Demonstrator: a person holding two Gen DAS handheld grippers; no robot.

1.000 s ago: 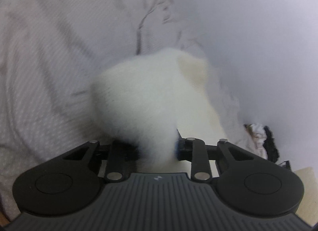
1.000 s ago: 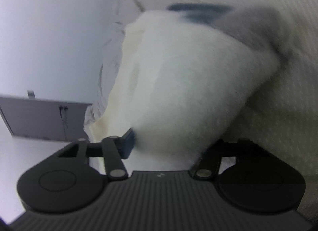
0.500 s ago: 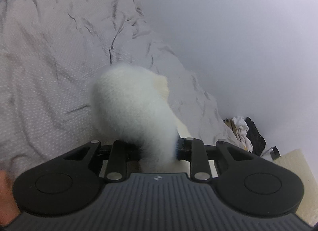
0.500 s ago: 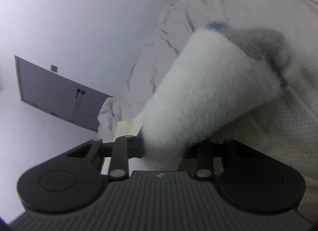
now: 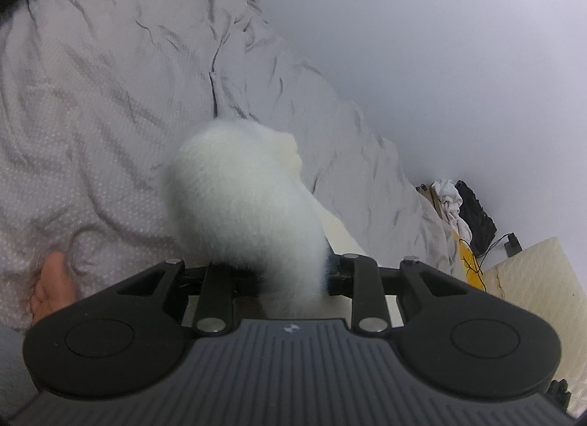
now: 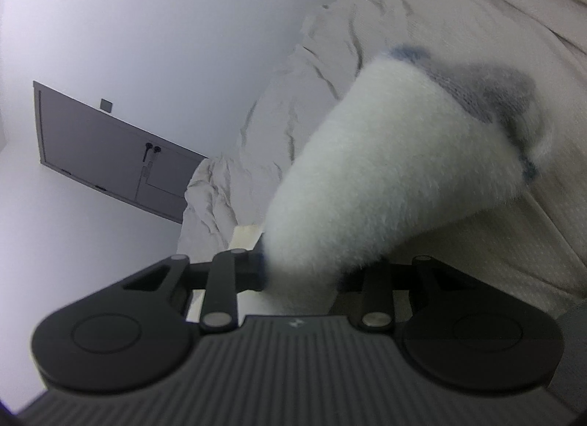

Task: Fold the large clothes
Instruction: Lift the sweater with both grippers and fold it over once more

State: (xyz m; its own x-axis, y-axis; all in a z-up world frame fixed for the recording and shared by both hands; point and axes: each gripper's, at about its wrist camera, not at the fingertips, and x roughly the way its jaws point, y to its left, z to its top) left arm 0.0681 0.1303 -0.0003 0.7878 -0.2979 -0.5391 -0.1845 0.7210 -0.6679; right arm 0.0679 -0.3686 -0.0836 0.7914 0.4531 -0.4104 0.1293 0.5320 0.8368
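A white fluffy garment [image 5: 242, 202] hangs bunched from my left gripper [image 5: 279, 272], which is shut on it above the bed. The same white fluffy garment [image 6: 385, 176], with a grey knit part [image 6: 477, 92] at its far end, is held in my right gripper [image 6: 301, 272], also shut on it. The fleece covers both grippers' fingertips. A cream ribbed part of the garment [image 5: 330, 220] shows behind the fleece in the left wrist view.
A wrinkled grey-white bedspread [image 5: 110, 95] lies under the garment and runs along a white wall [image 5: 440, 40]. A bare foot [image 5: 53, 279] rests at the lower left. Clothes and a cable [image 5: 462, 213] sit past the bed's end. A grey door [image 6: 110, 154] stands in the wall.
Both grippers have lifted and tilted up with the garment; more wall and bed show. The fleece hangs narrower. A foot has come into the left wrist view.
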